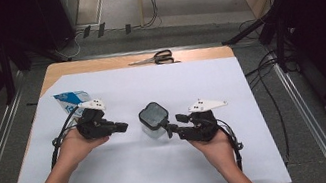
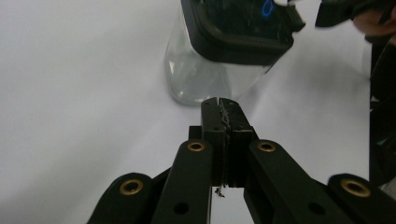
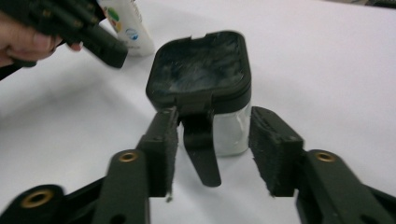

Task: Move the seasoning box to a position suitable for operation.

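Two grippers flank a clear square glass jar with a black clip lid point(image 1: 154, 118) mid-counter: left gripper point(image 1: 122, 127) pressed together and empty, right gripper point(image 3: 212, 140) spread around the latch tab, not pinching. Rigid, probably weighty, slippery and breakable; grip it across the lid rim.

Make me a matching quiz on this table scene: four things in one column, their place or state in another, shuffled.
1. jar
2. scissors
3. left hand-held gripper
4. packet

a. far edge of the table
b. jaws shut, holding nothing
c. clear, with a dark lid
d. blue and white, beyond the left hand

Pairs: 1-c, 2-a, 3-b, 4-d
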The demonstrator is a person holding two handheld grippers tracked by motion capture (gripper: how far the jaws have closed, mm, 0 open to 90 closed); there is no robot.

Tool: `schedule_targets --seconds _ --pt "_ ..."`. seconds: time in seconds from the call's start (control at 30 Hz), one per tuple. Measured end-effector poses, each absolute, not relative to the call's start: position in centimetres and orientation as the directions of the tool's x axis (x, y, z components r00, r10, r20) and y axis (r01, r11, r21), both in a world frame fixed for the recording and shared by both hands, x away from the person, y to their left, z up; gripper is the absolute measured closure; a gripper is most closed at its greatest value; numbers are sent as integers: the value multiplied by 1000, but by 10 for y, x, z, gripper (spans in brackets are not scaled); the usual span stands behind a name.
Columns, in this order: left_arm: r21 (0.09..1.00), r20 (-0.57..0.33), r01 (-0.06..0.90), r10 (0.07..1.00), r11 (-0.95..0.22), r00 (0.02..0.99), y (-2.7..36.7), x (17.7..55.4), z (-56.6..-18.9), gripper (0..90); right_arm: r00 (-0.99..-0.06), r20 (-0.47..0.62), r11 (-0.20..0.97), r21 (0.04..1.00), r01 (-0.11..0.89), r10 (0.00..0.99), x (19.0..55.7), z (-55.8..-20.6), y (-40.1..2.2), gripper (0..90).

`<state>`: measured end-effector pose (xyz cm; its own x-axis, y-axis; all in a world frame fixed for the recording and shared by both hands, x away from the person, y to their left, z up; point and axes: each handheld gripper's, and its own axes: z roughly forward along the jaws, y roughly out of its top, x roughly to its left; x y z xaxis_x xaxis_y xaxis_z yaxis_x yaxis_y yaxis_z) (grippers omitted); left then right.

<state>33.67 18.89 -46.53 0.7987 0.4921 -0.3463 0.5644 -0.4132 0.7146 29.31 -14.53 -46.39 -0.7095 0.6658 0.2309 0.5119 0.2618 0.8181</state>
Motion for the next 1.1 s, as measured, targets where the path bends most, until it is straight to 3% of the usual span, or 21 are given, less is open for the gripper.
schedule_targets --seconds 0.17,0.4,1.1 --pt "739 -325 537 483 -406 813 185 341 -468 900 -739 210 302 815 494 641 287 -471 -141 762" --pt "736 -320 538 489 -410 811 178 344 -475 900 -753 211 332 801 499 623 279 -480 -132 894" --pt "731 -316 536 487 -421 814 162 356 -487 900 -740 241 346 766 542 628 281 -497 -124 900"
